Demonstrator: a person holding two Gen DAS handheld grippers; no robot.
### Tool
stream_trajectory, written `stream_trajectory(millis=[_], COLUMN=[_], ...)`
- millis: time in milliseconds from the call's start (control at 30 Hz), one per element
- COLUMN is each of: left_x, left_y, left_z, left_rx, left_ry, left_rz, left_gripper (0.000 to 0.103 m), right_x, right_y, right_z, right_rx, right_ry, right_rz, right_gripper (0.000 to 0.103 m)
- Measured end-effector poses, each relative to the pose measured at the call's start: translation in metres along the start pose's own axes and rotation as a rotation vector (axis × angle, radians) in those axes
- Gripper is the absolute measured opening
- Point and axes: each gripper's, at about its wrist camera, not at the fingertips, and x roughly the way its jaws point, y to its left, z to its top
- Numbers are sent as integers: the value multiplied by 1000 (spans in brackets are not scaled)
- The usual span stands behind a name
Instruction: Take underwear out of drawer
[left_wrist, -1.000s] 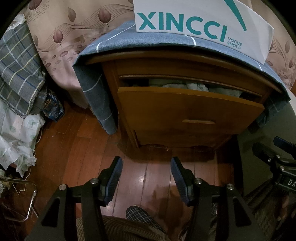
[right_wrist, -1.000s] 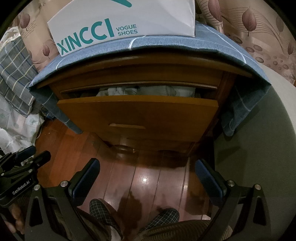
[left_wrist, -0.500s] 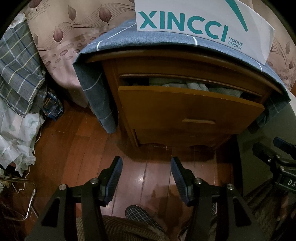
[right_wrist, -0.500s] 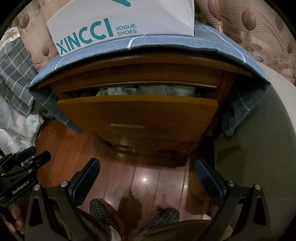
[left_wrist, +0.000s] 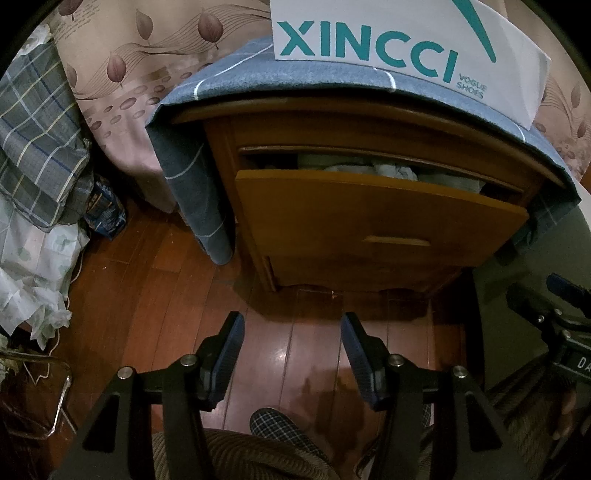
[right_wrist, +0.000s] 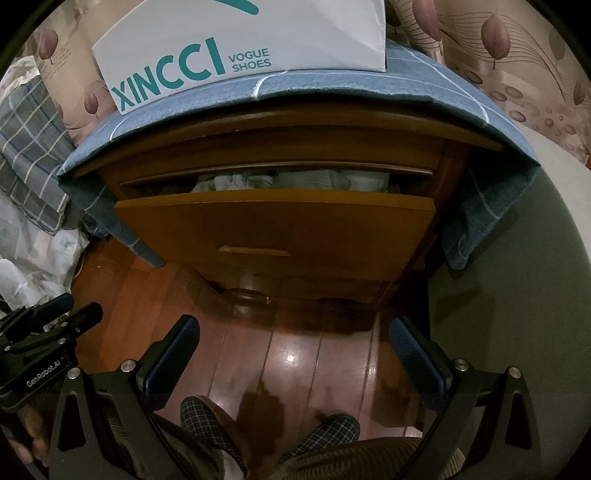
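Both grippers are hanging out low over the floor, nothing in either one. Left gripper (left_wrist: 291, 328) has its blue-padded fingers (left_wrist: 231, 347) parted with a moderate gap and only shiny floorboards showing between them. Right gripper (right_wrist: 295, 334) is spread a lot wider, pads way out to each side, also holding nothing. From the right wrist view you can spot the left tool off at the left edge, and the left wrist view catches a bit of the right one at its right edge, so they're side by side.

Below them are plaid slippers (right_wrist: 207, 421) on the reddish wooden floor (left_wrist: 155, 295), which is glossy enough to reflect the light.

Straight ahead, well apart from both tools, is a wooden nightstand (right_wrist: 258, 147). Its drawer (right_wrist: 277, 229) is pulled partway out, with a small wooden handle (right_wrist: 255, 251) low on the front. Peeking over the drawer's top edge is a rumpled pile of pale greyish fabric, the underwear (right_wrist: 280, 181), still sitting inside. Can't really tell the separate pieces apart from here.

On top of the nightstand there's a blue cloth (left_wrist: 229, 85) with thin white lines draped over the edges, and a white XINCCI shoe box (left_wrist: 388, 40) on that. Leaf-print bedding (left_wrist: 147, 66) is behind, and a plaid blanket (left_wrist: 33, 140) is bunched up off to the left.
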Motion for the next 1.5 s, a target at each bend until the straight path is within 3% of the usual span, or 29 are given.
stream_trajectory(millis=[300,433,533,733,1067,1500], left_x=[-2,0,8,31,85,144], left_y=[1,3,11,26,37,55], left_z=[7,14,22,44,67,50], left_rx=[-10,-53,-144,-368,-729,-1024], left_ry=[-12,3,31,58,100,162], left_rz=[-9,-81,-212,-398,-541,-627], left_gripper=[56,56,56,56,66,69], right_x=[-1,-3,-4,-4,-4,0], right_y=[-4,-8,-11,-16,-35,-42], right_z=[-1,-1,-1,-1,-2,-3], right_rx=[19,36,53,77,150,213], right_ry=[-5,-8,-12,-16,-10,5], right_rz=[24,41,50,71,130,207], right_gripper=[102,102,102,102,102,102])
